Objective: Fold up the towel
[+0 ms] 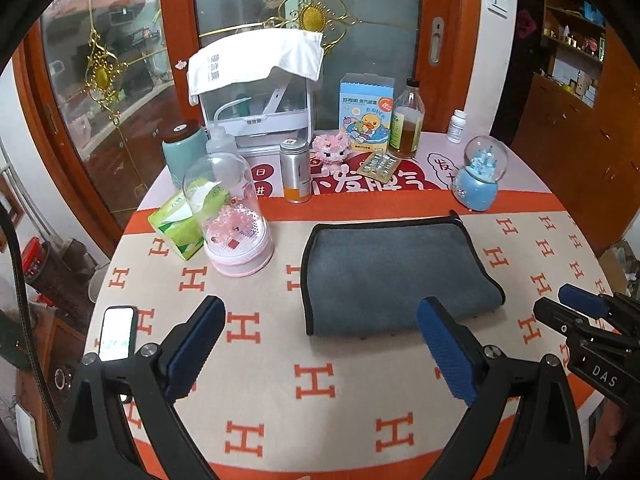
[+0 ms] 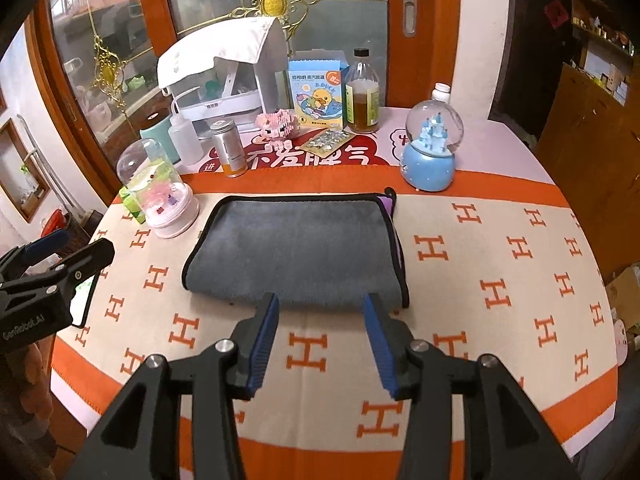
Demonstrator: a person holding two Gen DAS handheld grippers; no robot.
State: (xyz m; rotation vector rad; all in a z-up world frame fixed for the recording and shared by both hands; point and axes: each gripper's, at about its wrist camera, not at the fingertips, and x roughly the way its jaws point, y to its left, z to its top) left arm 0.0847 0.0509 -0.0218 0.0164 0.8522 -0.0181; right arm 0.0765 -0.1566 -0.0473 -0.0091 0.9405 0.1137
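Observation:
A grey towel (image 1: 392, 272) with black edging lies folded in half on the orange and cream H-pattern cloth (image 1: 312, 384); it also shows in the right wrist view (image 2: 296, 248), with a purple tag at its far right corner. My left gripper (image 1: 320, 316) is open and empty, above the cloth just in front of the towel's near left corner. My right gripper (image 2: 320, 308) is open and empty, its tips at the towel's near folded edge. The right gripper also shows at the right of the left wrist view (image 1: 580, 308).
A pink domed ornament (image 1: 236, 216), a tissue pack (image 1: 176, 220), a metal canister (image 1: 296, 172), a blue snow globe (image 1: 480, 176), bottles and boxes stand behind the towel. A phone (image 1: 116, 334) lies near the table's left edge.

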